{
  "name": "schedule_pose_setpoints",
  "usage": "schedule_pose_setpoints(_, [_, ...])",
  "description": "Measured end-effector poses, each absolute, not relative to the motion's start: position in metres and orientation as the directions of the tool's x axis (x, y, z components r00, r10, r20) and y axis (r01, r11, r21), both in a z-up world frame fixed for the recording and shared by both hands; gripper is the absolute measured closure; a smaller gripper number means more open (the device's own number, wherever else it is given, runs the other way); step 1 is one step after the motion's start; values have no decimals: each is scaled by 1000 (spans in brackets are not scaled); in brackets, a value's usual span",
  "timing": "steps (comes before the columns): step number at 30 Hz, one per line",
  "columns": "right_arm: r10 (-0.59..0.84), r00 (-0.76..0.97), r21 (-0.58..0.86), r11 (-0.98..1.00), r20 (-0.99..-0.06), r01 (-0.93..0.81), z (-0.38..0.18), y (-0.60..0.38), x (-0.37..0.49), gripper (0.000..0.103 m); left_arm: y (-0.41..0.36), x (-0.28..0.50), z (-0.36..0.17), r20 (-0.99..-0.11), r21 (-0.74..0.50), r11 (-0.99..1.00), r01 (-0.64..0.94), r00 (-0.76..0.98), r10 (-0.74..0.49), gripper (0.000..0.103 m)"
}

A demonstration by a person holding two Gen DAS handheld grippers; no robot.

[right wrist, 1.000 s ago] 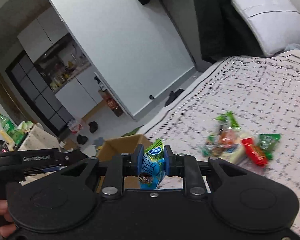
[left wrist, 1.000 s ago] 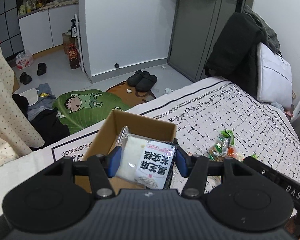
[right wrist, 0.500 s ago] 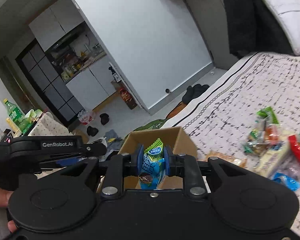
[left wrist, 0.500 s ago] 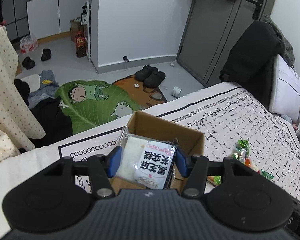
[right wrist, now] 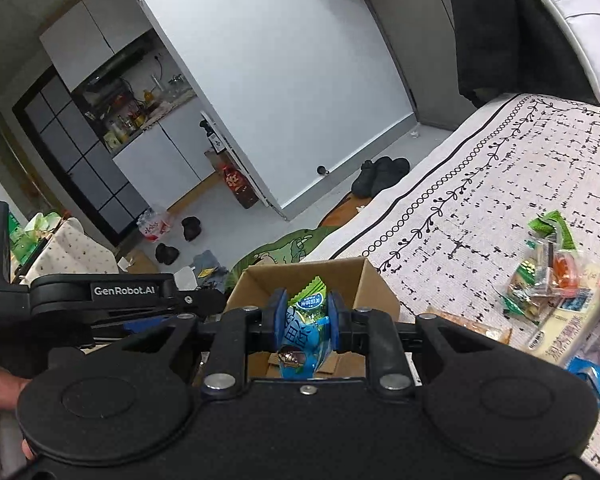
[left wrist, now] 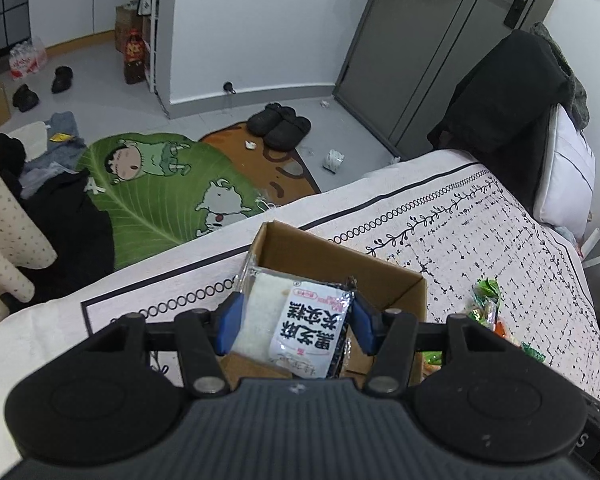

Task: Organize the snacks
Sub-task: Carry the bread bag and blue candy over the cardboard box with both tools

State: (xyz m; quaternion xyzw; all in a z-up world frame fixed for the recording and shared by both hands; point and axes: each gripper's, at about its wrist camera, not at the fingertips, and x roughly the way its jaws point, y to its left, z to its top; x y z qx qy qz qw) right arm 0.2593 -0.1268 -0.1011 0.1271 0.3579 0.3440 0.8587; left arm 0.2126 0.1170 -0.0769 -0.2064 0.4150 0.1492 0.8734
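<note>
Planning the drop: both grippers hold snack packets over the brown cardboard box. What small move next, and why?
Probably lower the left gripper a little, then open it: its white snack packet hangs over the open brown cardboard box, not yet inside.

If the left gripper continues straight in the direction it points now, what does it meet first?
Most likely the inside of the open cardboard box: the left gripper, holding the white snack packet, aims into it. Depth is unclear.

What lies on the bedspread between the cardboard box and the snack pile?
In the right wrist view, one flat orange-tan packet lies between the cardboard box and snack pile; otherwise bare bedspread.
</note>
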Motion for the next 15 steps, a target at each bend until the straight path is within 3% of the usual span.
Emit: schedule_pose_setpoints(15, [667,497,445,743,-555,-500,-111,-97,279,82,135,240,-93,-813,-266,884,-384,583,8,44])
